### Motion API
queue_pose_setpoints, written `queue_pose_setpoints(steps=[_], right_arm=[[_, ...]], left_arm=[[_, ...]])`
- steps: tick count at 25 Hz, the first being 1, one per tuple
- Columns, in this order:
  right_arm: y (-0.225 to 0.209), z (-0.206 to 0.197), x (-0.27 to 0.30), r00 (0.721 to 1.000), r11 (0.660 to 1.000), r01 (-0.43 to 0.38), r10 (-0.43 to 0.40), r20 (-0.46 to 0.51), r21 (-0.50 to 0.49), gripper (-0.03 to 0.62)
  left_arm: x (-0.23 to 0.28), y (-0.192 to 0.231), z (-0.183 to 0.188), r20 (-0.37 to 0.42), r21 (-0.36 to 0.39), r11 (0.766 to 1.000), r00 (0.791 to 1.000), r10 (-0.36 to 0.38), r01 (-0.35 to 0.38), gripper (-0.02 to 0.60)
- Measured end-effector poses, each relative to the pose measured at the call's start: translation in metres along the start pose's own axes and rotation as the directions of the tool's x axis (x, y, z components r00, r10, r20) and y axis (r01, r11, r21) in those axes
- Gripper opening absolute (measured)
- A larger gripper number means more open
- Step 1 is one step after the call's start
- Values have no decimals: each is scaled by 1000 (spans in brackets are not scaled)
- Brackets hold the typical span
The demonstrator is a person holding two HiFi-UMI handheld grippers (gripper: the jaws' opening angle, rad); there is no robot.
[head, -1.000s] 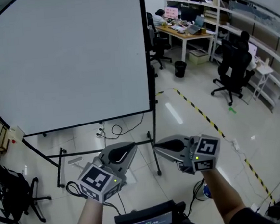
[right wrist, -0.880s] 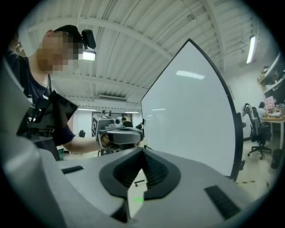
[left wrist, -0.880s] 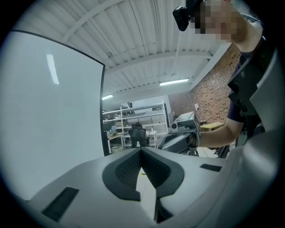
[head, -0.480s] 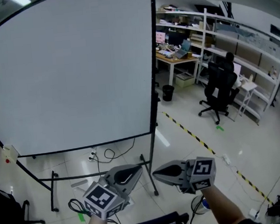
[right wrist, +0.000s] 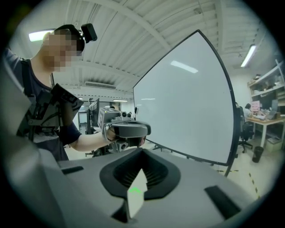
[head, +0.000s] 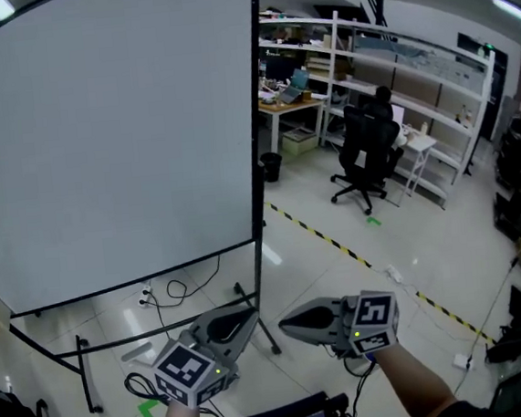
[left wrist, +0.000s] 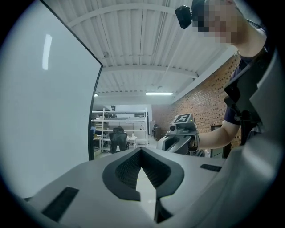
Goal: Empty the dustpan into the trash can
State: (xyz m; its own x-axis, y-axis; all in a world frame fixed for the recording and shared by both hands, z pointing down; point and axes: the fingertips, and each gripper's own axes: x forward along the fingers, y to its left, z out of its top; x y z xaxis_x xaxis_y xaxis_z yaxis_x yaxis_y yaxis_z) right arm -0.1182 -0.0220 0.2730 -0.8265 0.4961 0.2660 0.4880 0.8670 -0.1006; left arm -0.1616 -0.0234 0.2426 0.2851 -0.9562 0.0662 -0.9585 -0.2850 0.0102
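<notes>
Standing far beyond the tips of both grippers, the small black round trash can (head: 272, 166) rests on the pale tiled floor (head: 401, 235), just past the right-hand edge of the large white projection screen (head: 107, 135). It is dark and open-topped, and too small here for any finer detail. It lies straight ahead of the right gripper's tip and a little right of the left gripper's.

The left gripper (head: 250, 316) has its jaws pressed together on nothing; in its own view the ribbed dark pads meet in a point, with only floor showing behind. The right gripper (head: 285, 321) is likewise closed and empty. The two are held side by side with their noses angled toward each other, near but apart.

A second ago the trash can showed higher and further right, above the right gripper's body rather than its tip. The black office chair (head: 360, 147) and the yellow-and-black striped floor tape (head: 337, 246) have slid toward the middle with it. Both grippers sit lower in the head view, closed as before. A green tape mark (head: 150, 408), not seen a second ago, lies left of the left gripper.
</notes>
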Motion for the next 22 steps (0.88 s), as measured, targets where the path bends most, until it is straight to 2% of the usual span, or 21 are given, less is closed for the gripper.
queue_pose_setpoints(steps=[6, 11, 22], right_arm=[[4, -6, -9, 995, 994, 98, -99, 24, 42, 9], [18, 9, -44, 989, 989, 144, -145, 33, 28, 9], [43, 9, -114, 979, 983, 182, -179, 103, -28, 9]], left_arm=[[11, -11, -8, 39, -1, 997, 997, -74, 74, 0], [32, -40, 15, 80, -21, 990, 987, -137, 139, 0], [76, -99, 30, 65, -11, 977, 975, -211, 212, 0]])
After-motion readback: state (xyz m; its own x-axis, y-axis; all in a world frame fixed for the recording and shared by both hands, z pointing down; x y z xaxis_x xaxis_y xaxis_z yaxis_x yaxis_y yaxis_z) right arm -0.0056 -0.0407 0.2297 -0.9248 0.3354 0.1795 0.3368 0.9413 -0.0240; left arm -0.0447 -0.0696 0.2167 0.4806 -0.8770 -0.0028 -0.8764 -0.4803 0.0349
